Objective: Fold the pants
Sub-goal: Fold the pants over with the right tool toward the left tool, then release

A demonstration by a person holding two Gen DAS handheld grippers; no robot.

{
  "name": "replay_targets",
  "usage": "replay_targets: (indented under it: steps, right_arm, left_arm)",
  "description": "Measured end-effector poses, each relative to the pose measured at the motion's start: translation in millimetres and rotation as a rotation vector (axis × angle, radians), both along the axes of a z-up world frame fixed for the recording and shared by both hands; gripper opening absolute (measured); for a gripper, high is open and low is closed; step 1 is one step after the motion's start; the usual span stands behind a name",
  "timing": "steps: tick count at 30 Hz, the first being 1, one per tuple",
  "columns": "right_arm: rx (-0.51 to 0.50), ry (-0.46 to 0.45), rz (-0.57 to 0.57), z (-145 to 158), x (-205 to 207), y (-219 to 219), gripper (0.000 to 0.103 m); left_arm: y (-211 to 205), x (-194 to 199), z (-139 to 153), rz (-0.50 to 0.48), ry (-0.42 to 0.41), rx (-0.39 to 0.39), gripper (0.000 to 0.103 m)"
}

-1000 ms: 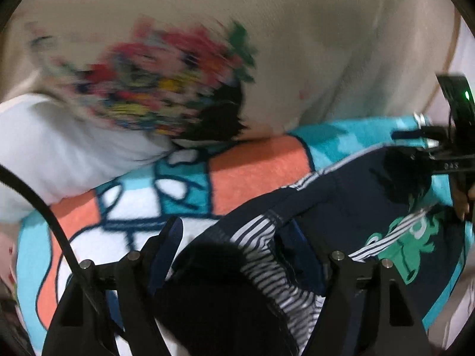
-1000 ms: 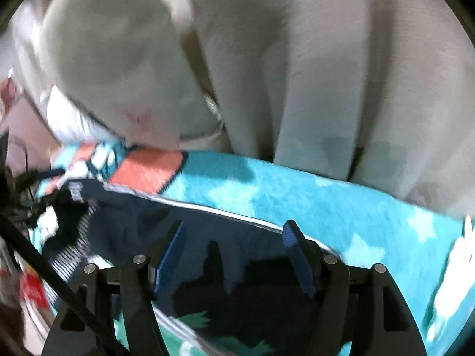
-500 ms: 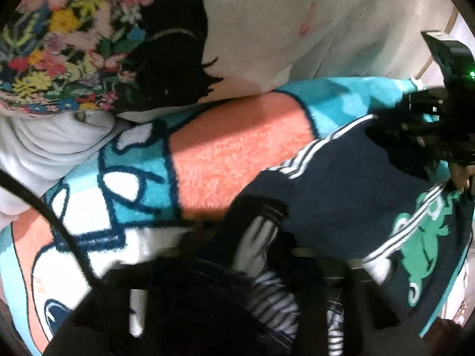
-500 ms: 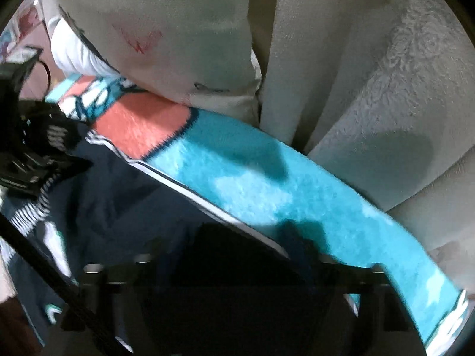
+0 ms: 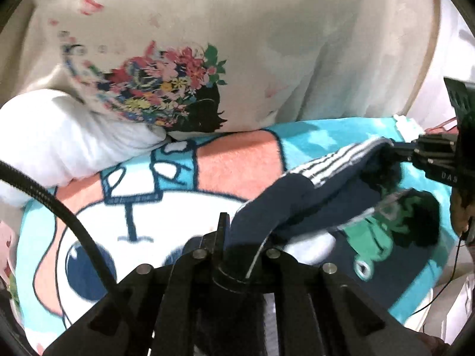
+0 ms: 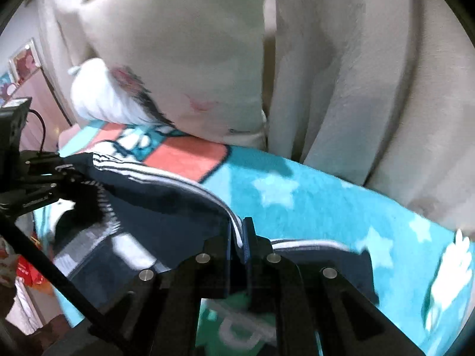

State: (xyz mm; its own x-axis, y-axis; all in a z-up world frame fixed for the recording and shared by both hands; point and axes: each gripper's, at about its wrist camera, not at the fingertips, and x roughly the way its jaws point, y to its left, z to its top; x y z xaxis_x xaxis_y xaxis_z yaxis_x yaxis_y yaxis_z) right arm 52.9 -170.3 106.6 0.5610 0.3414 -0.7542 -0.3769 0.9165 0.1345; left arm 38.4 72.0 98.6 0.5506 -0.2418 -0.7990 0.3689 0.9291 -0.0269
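Navy pants (image 5: 299, 195) with white side stripes and a green print lie on a cartoon blanket (image 5: 148, 207). My left gripper (image 5: 237, 237) is shut on one end of the pants and holds it raised off the blanket. My right gripper (image 6: 237, 231) is shut on the striped edge of the pants (image 6: 166, 204) at the other end. Each gripper shows in the other's view: the right gripper (image 5: 397, 151) at the far right, the left gripper (image 6: 71, 175) at the far left. The fabric hangs stretched between them.
A cream pillow with a flower print (image 5: 207, 59) and a white pillow (image 5: 59, 136) lean at the back of the blanket. A cream cushion back (image 6: 356, 74) rises behind. The turquoise blanket with white stars (image 6: 326, 201) spreads to the right.
Both grippers were open over the pants a second ago. They have closed on the fabric and lifted its edge off the blanket.
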Motion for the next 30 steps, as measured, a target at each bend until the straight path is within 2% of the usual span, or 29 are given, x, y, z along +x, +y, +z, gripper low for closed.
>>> replay_targets:
  steps: [4, 8, 11, 15, 18, 19, 20, 21, 23, 26, 30]
  right_arm:
    - [0.031, -0.008, -0.004, -5, -49, -2, 0.008]
    - [0.067, 0.032, -0.017, -33, -92, 0, 0.008]
    - [0.117, 0.072, -0.032, -55, -118, 0, 0.008]
    - [0.141, 0.111, -0.06, -75, -140, -7, 0.008]
    - [0.176, 0.124, -0.1, -74, -150, -24, 0.011]
    - [0.204, 0.11, -0.128, -68, -155, -36, 0.014]
    - [0.229, 0.086, -0.168, -62, -159, -51, 0.028]
    - [0.248, 0.058, -0.222, -56, -159, -66, 0.055]
    - [0.288, 0.013, -0.318, -49, -162, -90, 0.085]
    - [0.381, 0.015, -0.443, -49, -151, -125, 0.086]
    - [0.486, 0.09, -0.486, -66, -124, -137, 0.086]
  left_arm:
    - [11, -46, -6, 0.04, -0.031, 0.0, 0.008]
    - [13, -76, -30, 0.084, 0.0, 0.015, 0.009]
    - [11, -96, -44, 0.11, -0.009, 0.042, 0.009]
    - [11, -111, -54, 0.131, -0.056, 0.067, 0.009]
    - [17, -119, -53, 0.133, -0.065, 0.04, 0.013]
    - [21, -121, -52, 0.135, -0.063, 0.026, 0.016]
    - [26, -123, -51, 0.133, -0.061, 0.012, 0.016]
    - [31, -125, -50, 0.127, -0.058, -0.005, 0.017]
    - [42, -130, -48, 0.125, -0.051, -0.037, 0.018]
    - [57, -140, -44, 0.141, -0.049, -0.076, 0.02]
    - [67, -148, -41, 0.16, -0.053, -0.092, 0.025]
